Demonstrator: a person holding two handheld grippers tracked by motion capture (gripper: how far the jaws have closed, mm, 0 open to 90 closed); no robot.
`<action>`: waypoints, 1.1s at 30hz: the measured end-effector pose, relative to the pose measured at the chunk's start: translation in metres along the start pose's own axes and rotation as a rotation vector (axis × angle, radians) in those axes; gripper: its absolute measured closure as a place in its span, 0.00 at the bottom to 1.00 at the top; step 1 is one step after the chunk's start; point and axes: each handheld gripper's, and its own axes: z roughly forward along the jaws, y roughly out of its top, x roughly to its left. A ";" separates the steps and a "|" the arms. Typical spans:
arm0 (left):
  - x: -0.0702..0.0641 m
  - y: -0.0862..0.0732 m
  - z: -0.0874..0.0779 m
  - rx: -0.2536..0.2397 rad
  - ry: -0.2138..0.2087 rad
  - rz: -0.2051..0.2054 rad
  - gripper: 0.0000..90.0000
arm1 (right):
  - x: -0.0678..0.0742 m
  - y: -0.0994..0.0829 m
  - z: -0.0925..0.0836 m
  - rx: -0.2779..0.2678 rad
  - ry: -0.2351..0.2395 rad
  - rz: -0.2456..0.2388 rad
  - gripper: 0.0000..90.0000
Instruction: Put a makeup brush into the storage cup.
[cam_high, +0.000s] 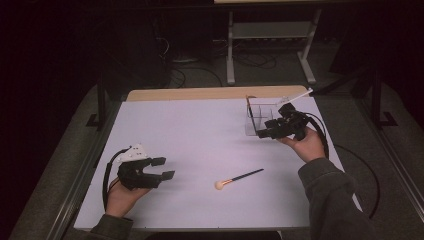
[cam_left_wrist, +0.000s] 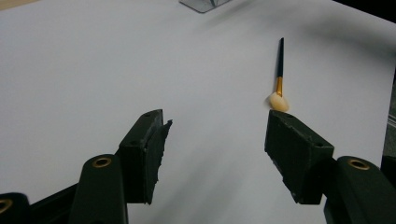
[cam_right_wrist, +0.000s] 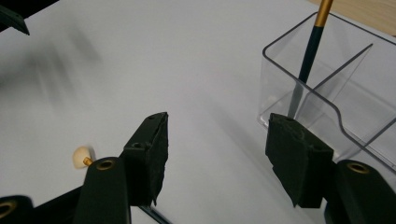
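Dim lab: white-topped table (cam_high: 190, 125), floor cables (cam_high: 200, 70), metal stand (cam_high: 272, 45)

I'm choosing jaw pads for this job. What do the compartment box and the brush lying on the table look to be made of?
Compartment box: probably clear hard plastic, glossy; its dividers show through the walls. Brush: dark, smooth handle, maybe lacquered wood or plastic, a gold collar that looks like metal, and a pale soft tuft.

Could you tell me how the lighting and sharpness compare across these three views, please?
High view: dim and vignetted, only the white table lit, the floor around it nearly black. Left gripper view: bright and even, the brush sharp. Right gripper view: a smeared shadow at upper left, soft highlights along the clear organizer rim.
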 end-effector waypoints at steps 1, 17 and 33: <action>0.000 -0.001 0.001 0.006 0.000 0.000 0.42 | 0.000 0.000 0.000 -0.003 -0.002 -0.011 0.43; -0.002 0.000 0.001 0.010 -0.002 0.007 0.41 | 0.014 -0.003 0.003 0.017 0.018 -0.049 0.42; -0.004 0.001 0.007 0.025 -0.011 0.020 0.41 | 0.020 -0.018 0.002 0.019 0.035 -0.061 0.42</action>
